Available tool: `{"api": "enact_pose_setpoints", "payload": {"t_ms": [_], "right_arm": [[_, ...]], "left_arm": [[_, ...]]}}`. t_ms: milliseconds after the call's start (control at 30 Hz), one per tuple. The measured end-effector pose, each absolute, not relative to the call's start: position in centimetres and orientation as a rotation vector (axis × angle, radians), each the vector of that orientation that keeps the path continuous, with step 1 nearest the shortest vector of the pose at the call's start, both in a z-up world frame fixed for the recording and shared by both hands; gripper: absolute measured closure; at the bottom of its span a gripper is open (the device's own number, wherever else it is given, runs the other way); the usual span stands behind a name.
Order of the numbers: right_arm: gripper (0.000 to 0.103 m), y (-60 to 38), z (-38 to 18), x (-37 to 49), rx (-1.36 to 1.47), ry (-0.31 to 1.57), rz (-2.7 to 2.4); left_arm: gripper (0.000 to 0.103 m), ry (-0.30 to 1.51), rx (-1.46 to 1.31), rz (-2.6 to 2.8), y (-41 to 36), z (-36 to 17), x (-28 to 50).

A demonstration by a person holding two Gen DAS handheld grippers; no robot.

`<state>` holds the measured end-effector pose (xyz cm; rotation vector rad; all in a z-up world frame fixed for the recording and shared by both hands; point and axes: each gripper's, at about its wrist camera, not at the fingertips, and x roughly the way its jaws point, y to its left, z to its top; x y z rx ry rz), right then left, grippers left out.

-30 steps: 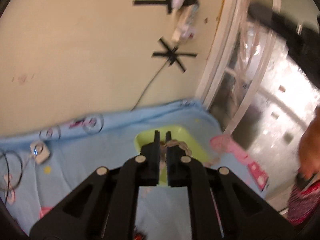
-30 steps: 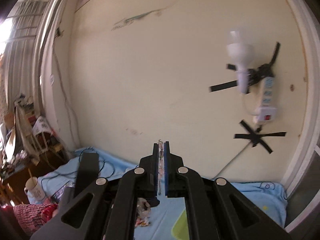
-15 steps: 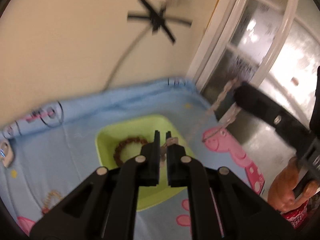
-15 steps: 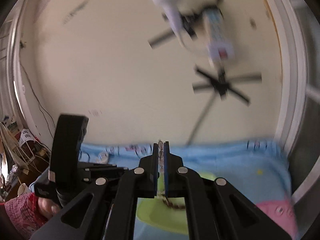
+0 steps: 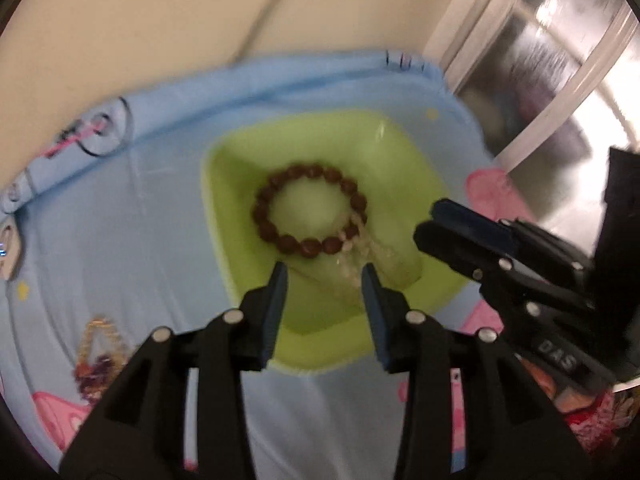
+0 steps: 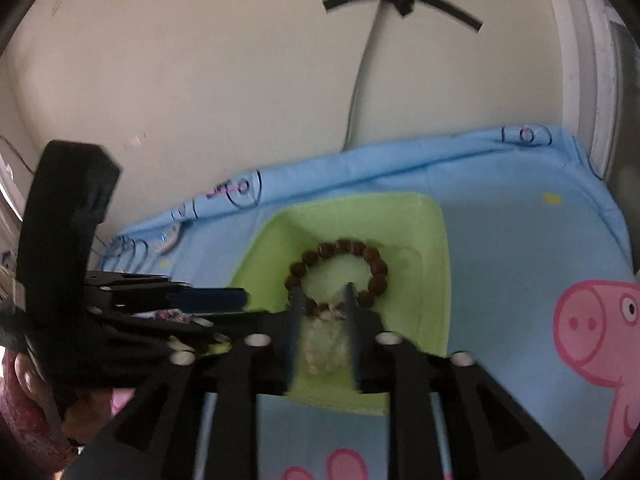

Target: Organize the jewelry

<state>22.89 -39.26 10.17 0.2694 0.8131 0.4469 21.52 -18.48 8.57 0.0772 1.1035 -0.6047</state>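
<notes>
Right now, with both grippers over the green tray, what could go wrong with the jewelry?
1. The pale, light-coloured chain lies partly over the brown wooden bead bracelet in the lime-green square tray; they may tangle.
2. The left gripper, its jaws opening, and the right gripper crowd close over the tray and could bump or snag the chain on withdrawal.
3. A gold beaded piece on the blue cartoon-print cloth is blurred and easily overlooked.
</notes>
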Motion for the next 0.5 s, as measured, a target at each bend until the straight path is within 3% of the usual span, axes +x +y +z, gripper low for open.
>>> {"api": "enact_pose_setpoints", "payload": {"t_ms": [133, 233, 367, 500], "right_arm": [[0.082, -39.5, 14.2, 20.5, 0.309, 0.697, 0.493], [0.082, -38.0, 16.4, 19.3, 0.314, 0.649, 0.572], [0.082, -32.7, 16.0, 18.4, 0.223, 0.692, 0.687], [0.088, -26.0, 12.7, 19.5, 0.122, 0.816, 0.746]], "left_arm": [[0.066, 0.949, -0.013, -0.602, -12.3, 13.9, 19.7], [0.059, 0.820, -0.092, -0.532, -5.6, 15.8, 17.5], [0.059, 0.764, -0.135, -0.399, 1.3, 13.4, 15.2], [0.059, 0.838, -0.169, -0.322, 5.1, 7.9, 14.3]]}}
